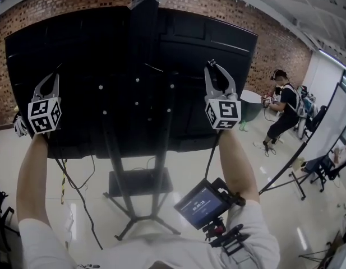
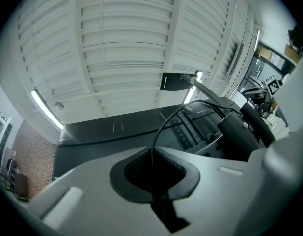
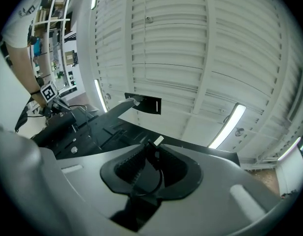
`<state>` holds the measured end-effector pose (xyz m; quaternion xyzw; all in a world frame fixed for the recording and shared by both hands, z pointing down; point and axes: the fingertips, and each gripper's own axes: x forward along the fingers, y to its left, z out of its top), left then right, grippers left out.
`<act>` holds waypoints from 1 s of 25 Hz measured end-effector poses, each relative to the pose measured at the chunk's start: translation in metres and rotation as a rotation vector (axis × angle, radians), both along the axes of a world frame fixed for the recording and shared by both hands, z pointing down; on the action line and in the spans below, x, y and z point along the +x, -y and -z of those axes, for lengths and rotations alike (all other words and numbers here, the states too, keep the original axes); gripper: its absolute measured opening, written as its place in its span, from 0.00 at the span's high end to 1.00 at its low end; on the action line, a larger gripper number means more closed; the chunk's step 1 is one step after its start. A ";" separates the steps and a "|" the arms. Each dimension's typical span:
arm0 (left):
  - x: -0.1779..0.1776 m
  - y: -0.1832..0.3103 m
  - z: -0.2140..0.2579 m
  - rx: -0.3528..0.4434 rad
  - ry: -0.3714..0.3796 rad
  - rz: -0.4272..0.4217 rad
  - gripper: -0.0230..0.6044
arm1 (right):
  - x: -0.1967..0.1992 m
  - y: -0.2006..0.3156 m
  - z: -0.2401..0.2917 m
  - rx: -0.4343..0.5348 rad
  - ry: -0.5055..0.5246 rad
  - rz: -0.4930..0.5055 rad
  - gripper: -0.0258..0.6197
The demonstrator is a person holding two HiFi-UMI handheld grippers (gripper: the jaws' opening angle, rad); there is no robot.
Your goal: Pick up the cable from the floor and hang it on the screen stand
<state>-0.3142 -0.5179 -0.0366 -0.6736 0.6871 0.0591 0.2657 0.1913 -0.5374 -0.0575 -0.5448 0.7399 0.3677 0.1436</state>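
Black thin cable [image 2: 164, 123] sits pinched between the fully closed fingers of the left gripper [image 1: 51, 78], held up against the back of the screen [image 1: 105, 49] above its stand [image 1: 138, 175], while the right gripper [image 1: 214, 66], fingers half apart, clamps the cable's white-tipped plug [image 3: 152, 144] near the screen's right side.

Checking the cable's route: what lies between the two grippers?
Head view: the screen's black back and the stand's upright post lie between left gripper and right gripper.
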 end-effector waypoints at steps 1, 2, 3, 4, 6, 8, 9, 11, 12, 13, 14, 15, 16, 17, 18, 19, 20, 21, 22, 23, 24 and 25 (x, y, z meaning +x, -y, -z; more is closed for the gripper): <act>-0.002 -0.002 -0.003 -0.002 -0.004 0.001 0.95 | 0.003 -0.003 -0.004 -0.004 0.008 -0.002 0.81; -0.004 -0.004 -0.007 -0.005 -0.008 0.001 0.95 | 0.006 -0.006 -0.009 -0.009 0.014 -0.004 0.81; -0.006 -0.005 -0.011 -0.008 -0.011 0.000 0.95 | 0.008 -0.009 -0.014 -0.013 0.019 -0.007 0.80; -0.008 -0.006 -0.015 -0.011 -0.015 -0.001 0.95 | 0.010 -0.013 -0.020 -0.016 0.023 -0.009 0.80; -0.009 -0.007 -0.023 -0.018 -0.019 -0.005 0.95 | 0.012 -0.018 -0.032 -0.027 0.035 -0.010 0.81; -0.010 -0.007 -0.032 -0.030 -0.024 -0.006 0.95 | 0.011 -0.021 -0.046 -0.049 0.049 -0.007 0.81; -0.011 -0.007 -0.036 -0.037 -0.028 -0.007 0.95 | 0.011 -0.023 -0.053 -0.061 0.055 -0.006 0.81; -0.011 -0.006 -0.043 -0.050 -0.034 -0.012 0.95 | 0.011 -0.027 -0.065 -0.082 0.066 -0.006 0.81; -0.009 -0.004 -0.045 -0.058 -0.034 -0.014 0.95 | 0.011 -0.029 -0.070 -0.089 0.069 -0.007 0.81; -0.007 -0.002 -0.049 -0.066 -0.031 -0.017 0.95 | 0.010 -0.032 -0.075 -0.094 0.070 -0.010 0.81; -0.005 0.000 -0.052 -0.074 -0.029 -0.021 0.95 | 0.010 -0.034 -0.079 -0.098 0.069 -0.012 0.81; -0.003 0.002 -0.055 -0.081 -0.029 -0.026 0.95 | 0.008 -0.037 -0.083 -0.102 0.066 -0.013 0.81; -0.001 0.003 -0.059 -0.086 -0.029 -0.033 0.95 | 0.006 -0.039 -0.086 -0.107 0.062 -0.013 0.81; 0.001 0.003 -0.062 -0.090 -0.030 -0.039 0.95 | 0.005 -0.041 -0.089 -0.111 0.059 -0.013 0.81; 0.003 0.003 -0.064 -0.094 -0.031 -0.044 0.95 | 0.003 -0.043 -0.091 -0.115 0.056 -0.012 0.81; 0.005 0.004 -0.067 -0.099 -0.034 -0.049 0.95 | 0.002 -0.045 -0.093 -0.119 0.055 -0.012 0.81; 0.007 0.005 -0.071 -0.105 -0.037 -0.053 0.95 | 0.002 -0.047 -0.096 -0.122 0.055 -0.011 0.81; 0.009 0.005 -0.075 -0.114 -0.038 -0.056 0.95 | 0.001 -0.049 -0.099 -0.124 0.056 -0.010 0.81; 0.012 0.006 -0.080 -0.123 -0.037 -0.060 0.95 | 0.001 -0.052 -0.101 -0.126 0.058 -0.009 0.81; 0.015 0.006 -0.085 -0.132 -0.034 -0.064 0.95 | -0.001 -0.055 -0.104 -0.128 0.058 -0.007 0.81; 0.018 0.006 -0.090 -0.140 -0.030 -0.070 0.95 | -0.002 -0.058 -0.107 -0.130 0.057 -0.005 0.81; 0.021 0.005 -0.095 -0.148 -0.026 -0.075 0.95 | -0.004 -0.060 -0.109 -0.132 0.055 -0.003 0.81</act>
